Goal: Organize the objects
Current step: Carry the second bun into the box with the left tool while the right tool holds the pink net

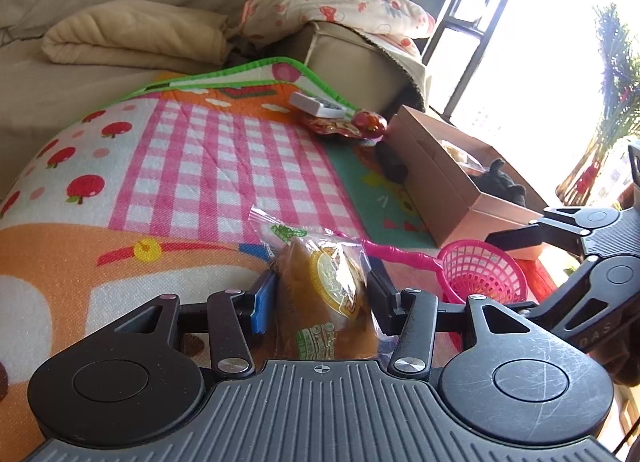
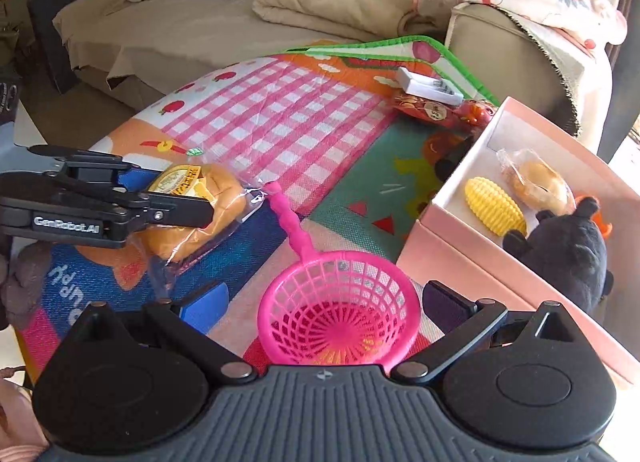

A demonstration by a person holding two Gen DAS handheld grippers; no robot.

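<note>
Spread across the floor in front of the beige sofa (image 2: pixel 224 26), a cartoon play mat (image 1: pixel 192 150) is carrying everything you are sorting.

Your left gripper (image 1: pixel 320 298) is clamping a wrapped bread bun (image 1: pixel 328 294) between its pads, just above the mat and near the pink strainer's handle. Keep the squeeze light so the bun is not crushed, lift clear of the handle, and carry it over the wall of the pink box (image 2: pixel 496 274).

Your right gripper (image 2: pixel 332 302) is standing open around the bowl of the pink toy strainer (image 2: pixel 336 314), not yet pinching it.

Counting: one bun in hand, one wrapped pastry (image 2: pixel 536 182), one toy corn cob (image 2: pixel 494 206) and one black plush (image 2: pixel 568 250) in the box, one strainer, one white remote (image 2: pixel 430 87) and red packets beside it, number unclear.
</note>
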